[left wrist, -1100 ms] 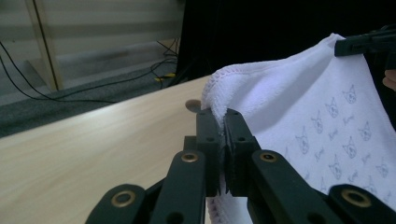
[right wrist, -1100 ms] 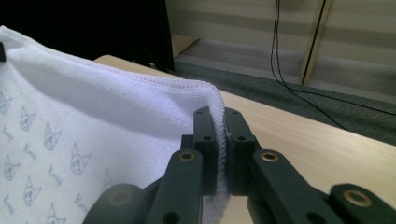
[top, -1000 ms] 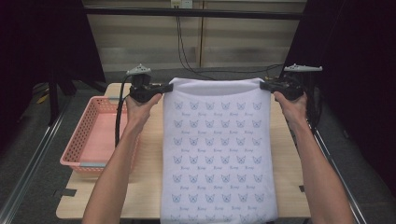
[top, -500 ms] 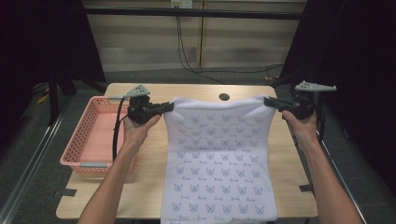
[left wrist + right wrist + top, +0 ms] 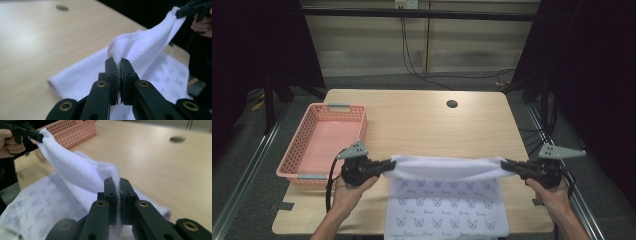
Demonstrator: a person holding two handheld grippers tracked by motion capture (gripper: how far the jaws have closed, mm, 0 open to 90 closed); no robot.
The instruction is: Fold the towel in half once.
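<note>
A white towel point(image 5: 447, 205) printed with small blue figures lies over the table's front edge, and its top hem is lifted and stretched between both grippers. My left gripper point(image 5: 391, 164) is shut on the hem's left corner, and my right gripper point(image 5: 505, 163) is shut on the right corner. In the left gripper view the jaws point(image 5: 117, 62) pinch the stitched corner of the towel point(image 5: 147, 42), with the right gripper point(image 5: 183, 10) far off at the other end. In the right gripper view the jaws point(image 5: 117, 182) clamp the towel point(image 5: 75, 170), and the left gripper point(image 5: 31, 135) holds the far corner.
A pink perforated basket point(image 5: 297, 170) stands empty at the table's left side, close to my left hand. The wooden table point(image 5: 422, 125) has a round cable hole point(image 5: 452, 104) at the back. Dark rails and cables run along both sides of the table.
Both hands have come back toward the table's front edge and sunk lower, carrying the towel's top hem with them. The hem now hangs over the towel's front part instead of the table's far half.
</note>
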